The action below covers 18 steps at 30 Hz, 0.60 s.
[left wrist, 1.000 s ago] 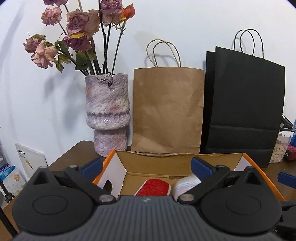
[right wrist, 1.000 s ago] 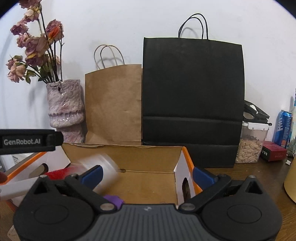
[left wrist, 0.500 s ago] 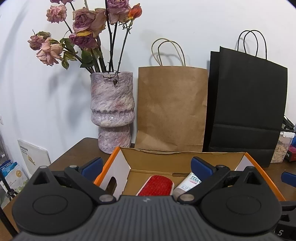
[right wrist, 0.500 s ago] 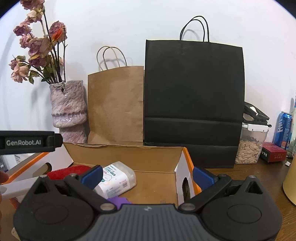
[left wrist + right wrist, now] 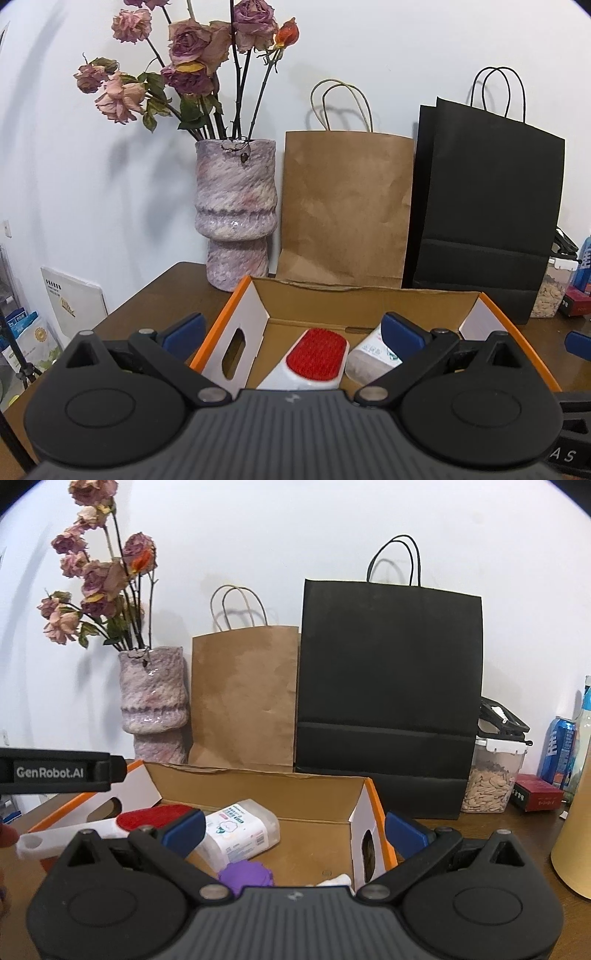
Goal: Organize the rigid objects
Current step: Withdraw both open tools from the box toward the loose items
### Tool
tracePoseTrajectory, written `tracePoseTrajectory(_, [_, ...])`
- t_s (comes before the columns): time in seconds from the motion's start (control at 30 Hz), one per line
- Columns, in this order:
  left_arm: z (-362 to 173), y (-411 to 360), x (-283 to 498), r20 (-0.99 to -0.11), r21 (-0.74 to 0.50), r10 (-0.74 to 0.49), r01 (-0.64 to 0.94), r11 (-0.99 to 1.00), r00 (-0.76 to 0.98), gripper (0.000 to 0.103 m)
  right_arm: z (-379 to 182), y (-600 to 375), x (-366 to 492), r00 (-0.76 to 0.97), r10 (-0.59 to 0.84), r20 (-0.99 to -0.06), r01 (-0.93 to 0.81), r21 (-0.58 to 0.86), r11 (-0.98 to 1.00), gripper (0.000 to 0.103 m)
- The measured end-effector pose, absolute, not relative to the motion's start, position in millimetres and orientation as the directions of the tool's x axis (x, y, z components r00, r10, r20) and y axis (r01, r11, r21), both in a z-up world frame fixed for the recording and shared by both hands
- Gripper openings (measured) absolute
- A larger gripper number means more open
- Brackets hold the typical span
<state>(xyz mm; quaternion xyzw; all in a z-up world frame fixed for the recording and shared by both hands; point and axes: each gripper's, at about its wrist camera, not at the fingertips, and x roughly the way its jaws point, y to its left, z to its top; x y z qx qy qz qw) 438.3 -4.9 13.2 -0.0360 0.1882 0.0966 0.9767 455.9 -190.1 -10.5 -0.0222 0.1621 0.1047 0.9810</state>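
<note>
Nearest, both grippers stand wide open and empty: left gripper [image 5: 291,332], right gripper [image 5: 293,829], each with blue pads. Just beyond, an open cardboard box [image 5: 258,781] with orange edges sits on the brown table [image 5: 155,295]. Inside lie a red-faced lint brush [image 5: 317,354] with a white handle, a clear wipes pack [image 5: 242,829] whose printed label is too small to read, and a purple ridged cap [image 5: 245,875] at the near edge. At left in the right wrist view, a black bar [image 5: 55,771] reads "GenRobot.AI". Behind the box stand a mottled pink vase [image 5: 236,210] of dried roses, a brown paper bag [image 5: 345,206] and a black paper bag [image 5: 388,698]. Far right: a clear container of seeds [image 5: 491,779], a red carton [image 5: 537,794], a blue can [image 5: 559,751].
</note>
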Motion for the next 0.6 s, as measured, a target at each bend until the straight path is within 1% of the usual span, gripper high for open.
tracePoseTrajectory(0.3, [9, -2, 409, -0.392, -0.040, 0.188, -0.221, 0.974, 0.900, 0.103, -10, -195, 425, 0.926, 0.195, -0.323, -0.213, -0.021, 0.977, 0.103])
tracePoseTrajectory(0.6, [6, -1, 379, -0.400, -0.033, 0.196, -0.228, 0.973, 0.895, 0.103, -8, -207, 392, 0.939, 0.177, -0.294, -0.191, -0.021, 0.981, 0.103])
